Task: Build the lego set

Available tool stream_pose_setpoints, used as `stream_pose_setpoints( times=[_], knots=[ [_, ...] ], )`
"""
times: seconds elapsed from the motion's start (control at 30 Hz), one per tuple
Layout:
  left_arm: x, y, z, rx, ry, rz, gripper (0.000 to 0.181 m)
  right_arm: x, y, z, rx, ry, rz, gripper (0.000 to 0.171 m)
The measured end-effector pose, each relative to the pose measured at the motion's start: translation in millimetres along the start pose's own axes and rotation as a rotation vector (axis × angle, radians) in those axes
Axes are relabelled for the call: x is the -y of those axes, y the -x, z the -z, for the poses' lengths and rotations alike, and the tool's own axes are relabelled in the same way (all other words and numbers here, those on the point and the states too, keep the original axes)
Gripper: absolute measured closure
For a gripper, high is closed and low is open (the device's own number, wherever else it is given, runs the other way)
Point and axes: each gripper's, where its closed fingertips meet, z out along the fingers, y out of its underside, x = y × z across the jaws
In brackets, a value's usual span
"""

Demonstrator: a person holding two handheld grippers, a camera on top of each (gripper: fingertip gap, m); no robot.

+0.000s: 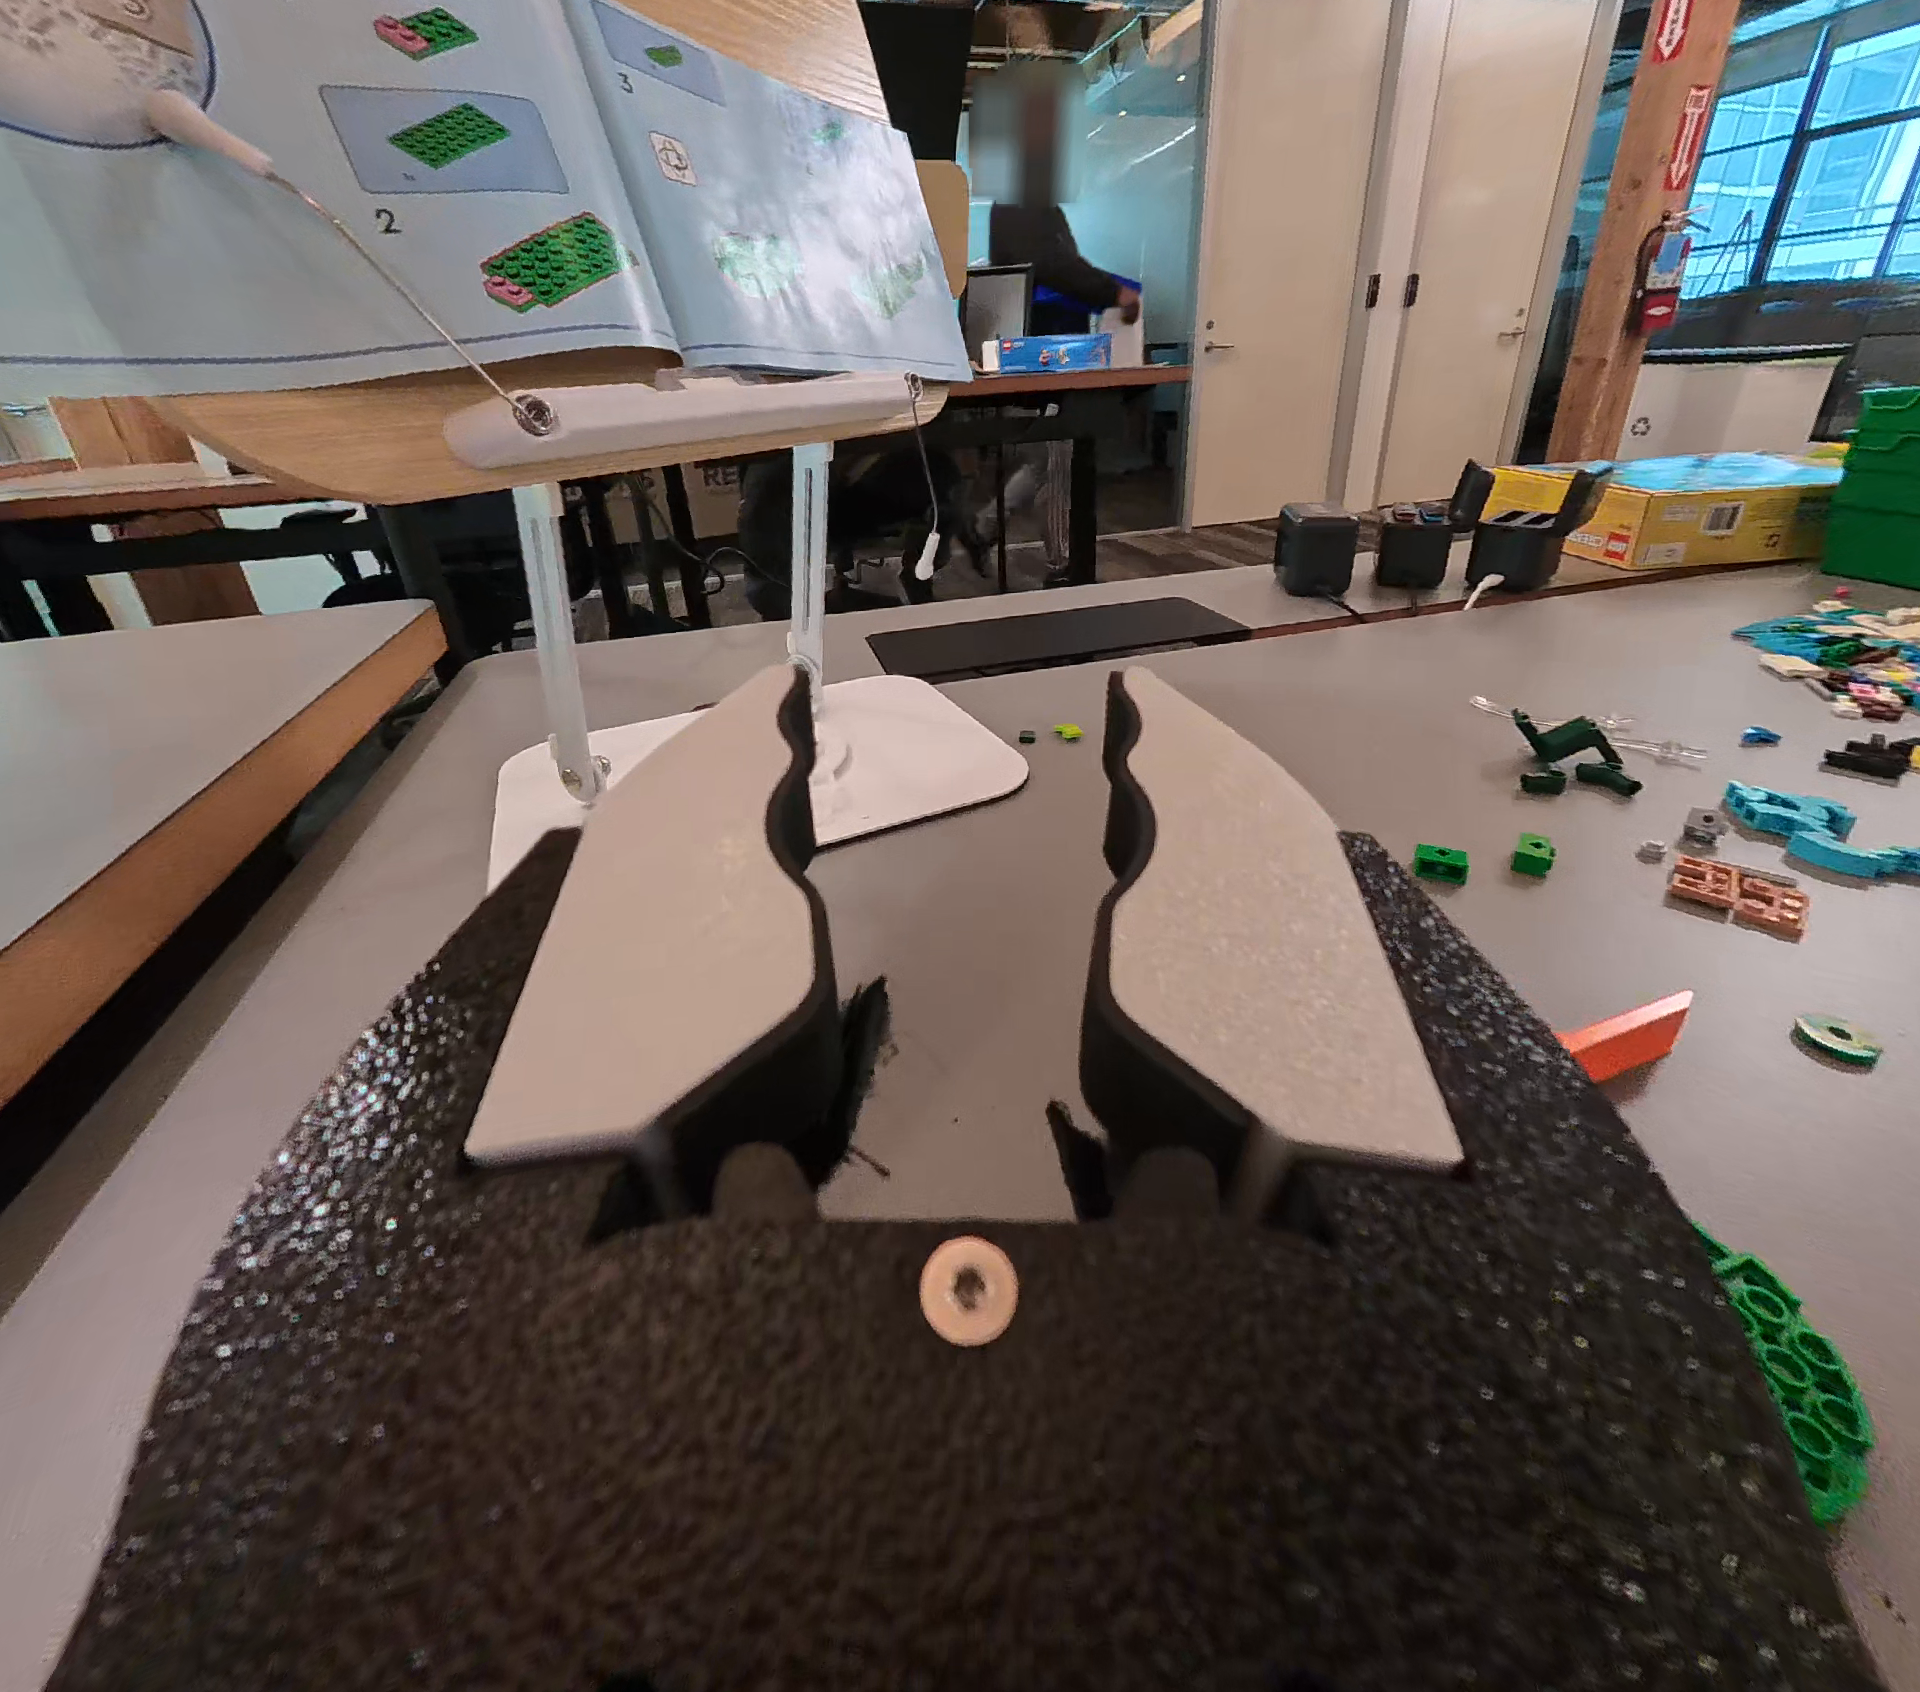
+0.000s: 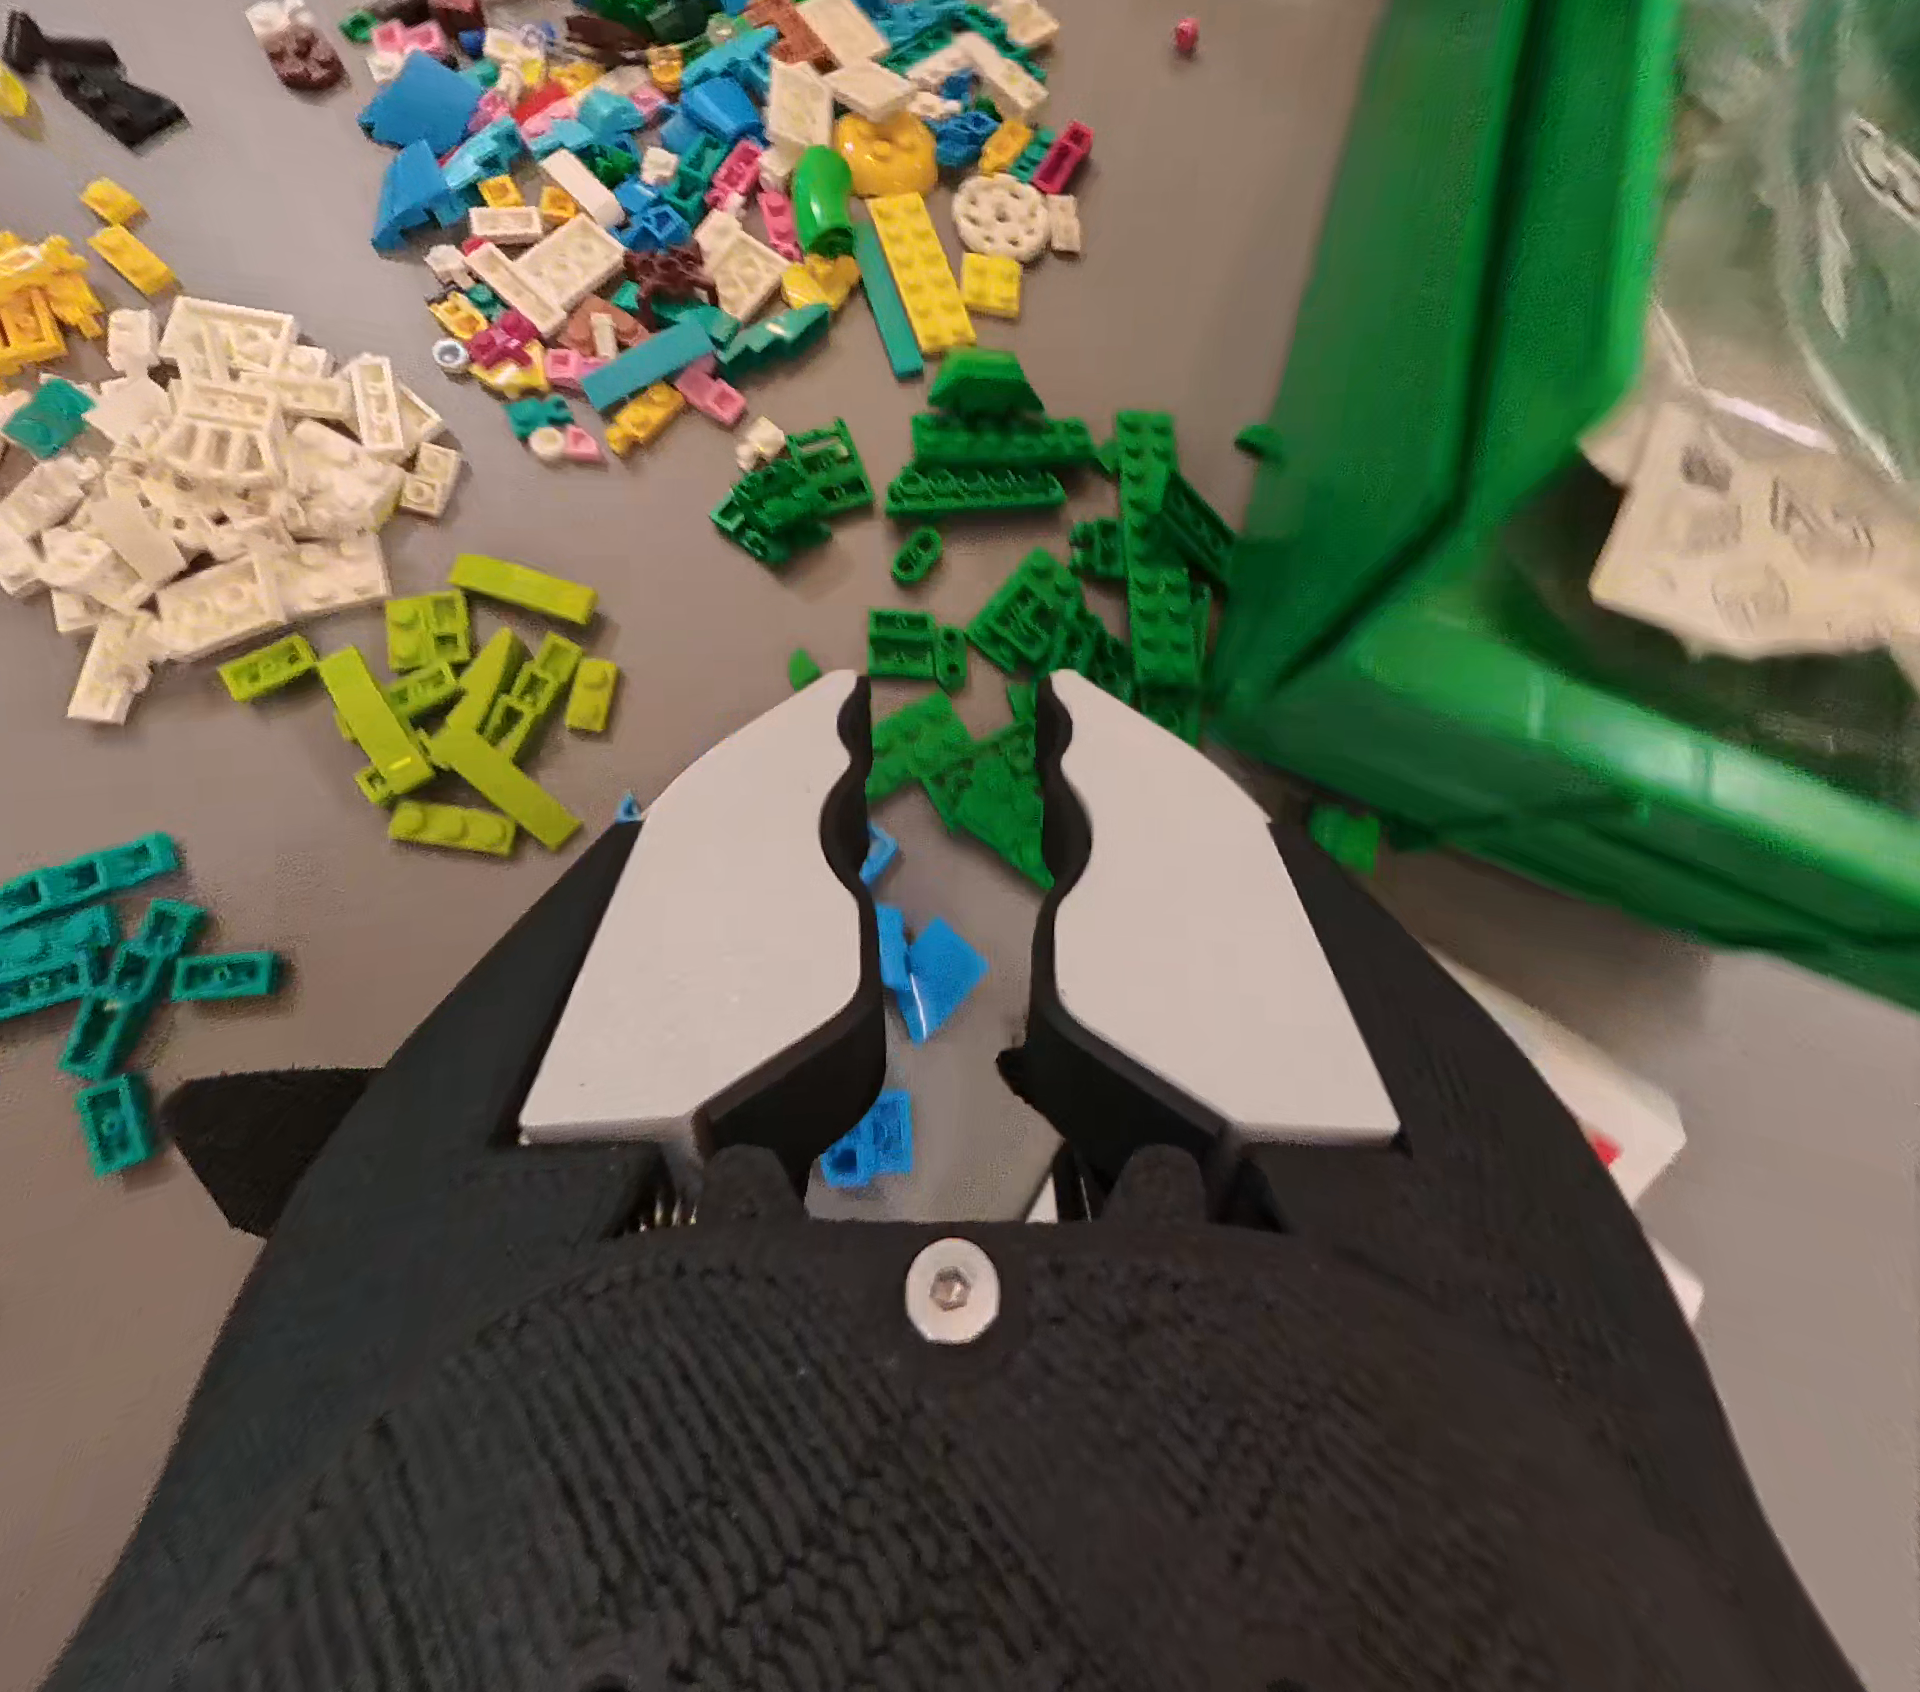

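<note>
Grey tabletop [image 1: 1039,936] lies bare between the spread, empty fingers of the left gripper [image 1: 956,686], which points toward the white base of a wooden stand [image 1: 914,759] holding an open instruction booklet [image 1: 416,115], with loose lego pieces [image 1: 1829,676] scattered well off to its right. The right gripper [image 2: 954,686], fingers also apart and holding nothing, hovers over a pile of bright green lego plates [image 2: 1039,593] that crowds against the wall of a green plastic bin [image 2: 1455,395]. Sorted white [image 2: 208,479], lime [image 2: 468,707] and mixed-colour heaps [image 2: 727,167] sit to its left, with strips of bare table between them.
</note>
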Motion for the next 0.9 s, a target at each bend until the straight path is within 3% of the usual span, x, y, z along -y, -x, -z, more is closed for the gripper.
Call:
stream_pose_setpoints(
  times=[0.27,0.5,0.9],
  knots=[
    [-7.2,-6.2,-1.8,-0.028,0.031,-0.017,0.130,41.0,-24.1,-47.6,-0.054,0.523,0.273,0.144],
    [-7.8,-17.2,-1.8,-0.050,0.034,-0.129,0.134,23.4,-38.4,-69.2,-0.038,0.964,0.380,0.146],
    [-9.1,-28.3,-3.5,-0.088,0.032,-0.192,0.138,16.2,-49.5,-85.3,-0.018,1.094,0.369,0.136]
  ],
)
